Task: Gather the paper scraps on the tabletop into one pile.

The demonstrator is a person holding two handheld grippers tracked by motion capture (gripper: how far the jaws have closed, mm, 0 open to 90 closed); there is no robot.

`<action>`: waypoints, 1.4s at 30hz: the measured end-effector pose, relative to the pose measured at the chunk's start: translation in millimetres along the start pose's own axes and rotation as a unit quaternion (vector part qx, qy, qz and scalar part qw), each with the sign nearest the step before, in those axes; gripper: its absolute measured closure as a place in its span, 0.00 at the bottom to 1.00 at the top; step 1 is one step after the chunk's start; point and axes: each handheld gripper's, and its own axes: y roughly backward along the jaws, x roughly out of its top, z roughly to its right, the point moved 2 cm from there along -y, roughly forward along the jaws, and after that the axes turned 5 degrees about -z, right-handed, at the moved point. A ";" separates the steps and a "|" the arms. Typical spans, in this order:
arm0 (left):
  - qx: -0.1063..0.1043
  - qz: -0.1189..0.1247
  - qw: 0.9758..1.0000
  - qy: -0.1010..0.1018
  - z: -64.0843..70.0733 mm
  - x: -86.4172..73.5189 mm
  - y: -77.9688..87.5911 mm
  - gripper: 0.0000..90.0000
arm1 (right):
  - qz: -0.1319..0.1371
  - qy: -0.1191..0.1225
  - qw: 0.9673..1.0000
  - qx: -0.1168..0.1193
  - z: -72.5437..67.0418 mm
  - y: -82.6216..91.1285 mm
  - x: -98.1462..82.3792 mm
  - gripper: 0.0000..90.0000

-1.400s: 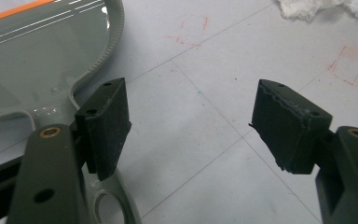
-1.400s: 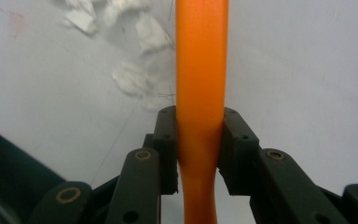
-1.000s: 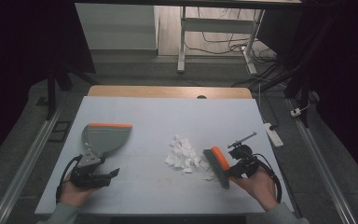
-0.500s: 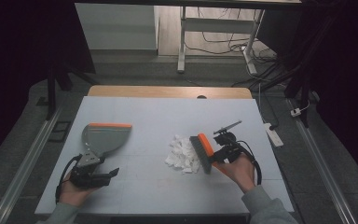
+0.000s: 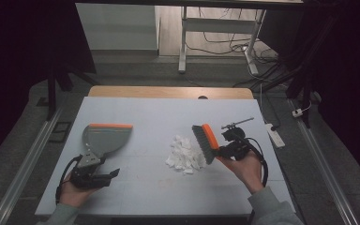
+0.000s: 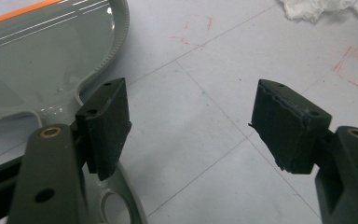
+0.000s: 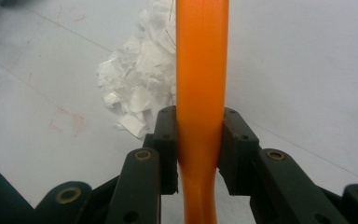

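White table (image 5: 140,187) | left gripper (image 5: 104,177) jaws apart, empty | right gripper (image 5: 226,151) jaws clamping brush (image 5: 204,143)

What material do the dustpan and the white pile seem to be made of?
The dustpan looks like smooth grey plastic: it is glossy, with moulded ridges and an orange edge strip. The white pile looks like torn paper or tissue, matte and crumpled.
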 end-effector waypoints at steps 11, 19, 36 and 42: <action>0.003 0.006 1.000 -0.002 1.4 1.2 0.7 0.31 | 0.024 0.015 1.000 0.001 22.6 9.2 -19.3 0.79; 0.006 0.008 1.000 -0.007 2.6 2.8 -0.1 0.31 | 0.050 0.043 0.998 -0.009 33.3 10.2 -35.7 0.79; 0.018 0.010 1.000 -0.014 5.1 6.8 -2.3 0.31 | 0.117 0.099 0.988 -0.024 54.5 18.4 -88.4 0.79; 0.016 0.009 1.000 -0.019 6.7 7.6 -3.3 0.31 | 0.129 0.100 0.986 -0.020 62.3 16.5 -97.7 0.79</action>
